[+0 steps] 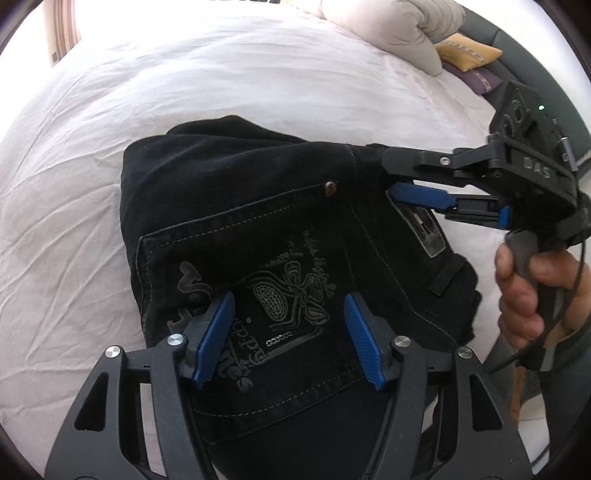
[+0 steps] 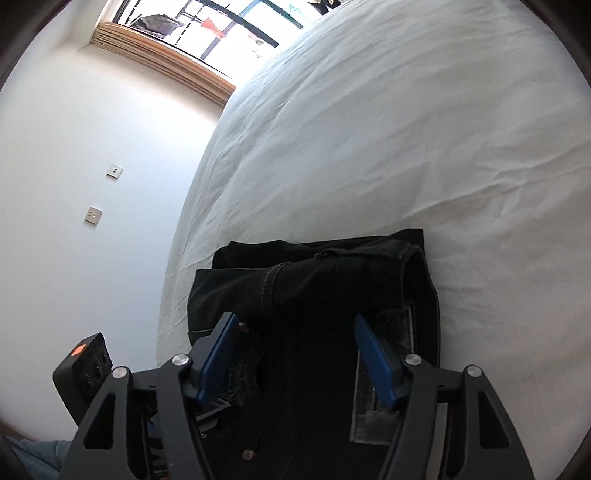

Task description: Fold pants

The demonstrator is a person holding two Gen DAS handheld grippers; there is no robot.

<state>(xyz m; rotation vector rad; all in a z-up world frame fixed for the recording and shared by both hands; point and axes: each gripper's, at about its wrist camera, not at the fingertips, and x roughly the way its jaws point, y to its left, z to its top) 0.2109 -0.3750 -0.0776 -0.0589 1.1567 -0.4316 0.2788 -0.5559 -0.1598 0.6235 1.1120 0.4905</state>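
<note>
Black pants (image 1: pixel 240 192) lie folded into a compact stack on the white bed (image 1: pixel 184 85), back pocket with pale embroidery facing up. My left gripper (image 1: pixel 289 297) hovers open just above that pocket, with its blue pads on either side of the design. My right gripper (image 1: pixel 388 175) reaches in from the right to the waistband edge near the grey label, held by a hand (image 1: pixel 524 291). In the right wrist view the right gripper (image 2: pixel 295 319) stands open over the folded pants (image 2: pixel 314 273), blue pads wide apart and gripping nothing.
White pillows (image 1: pixel 399 29), a yellow cushion (image 1: pixel 465 50) and a purple one (image 1: pixel 480 79) sit at the bed's far right. A white wall with switch plates (image 2: pixel 114 170) and a window (image 2: pixel 221 22) lie beyond the bed's left edge.
</note>
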